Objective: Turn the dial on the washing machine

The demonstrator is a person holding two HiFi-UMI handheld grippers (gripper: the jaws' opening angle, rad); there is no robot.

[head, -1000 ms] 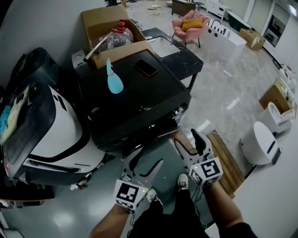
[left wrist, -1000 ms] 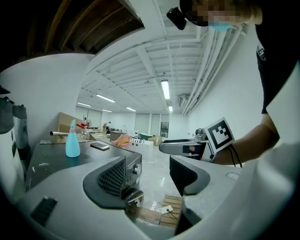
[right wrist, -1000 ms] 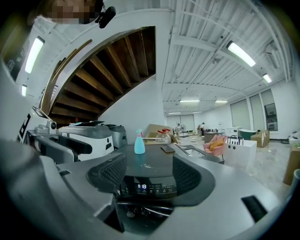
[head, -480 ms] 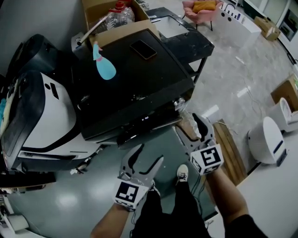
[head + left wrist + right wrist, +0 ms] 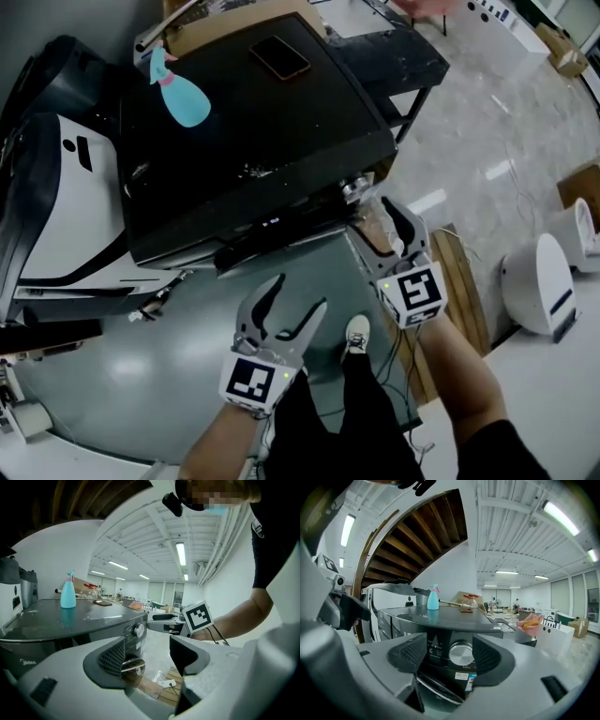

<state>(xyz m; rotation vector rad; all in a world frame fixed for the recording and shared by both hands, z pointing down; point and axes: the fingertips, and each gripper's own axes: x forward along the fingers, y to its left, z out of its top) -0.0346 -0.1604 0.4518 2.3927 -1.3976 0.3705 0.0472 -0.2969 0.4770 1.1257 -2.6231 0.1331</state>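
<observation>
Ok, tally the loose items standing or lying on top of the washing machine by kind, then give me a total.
Spray bottle: 1
Phone: 1
Total: 2

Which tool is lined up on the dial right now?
The right tool: its open jaws frame the silver dial. The left tool hangs open lower down, well short of the panel.

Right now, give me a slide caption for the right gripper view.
Open right gripper frames the silver dial of the washing machine.
</observation>
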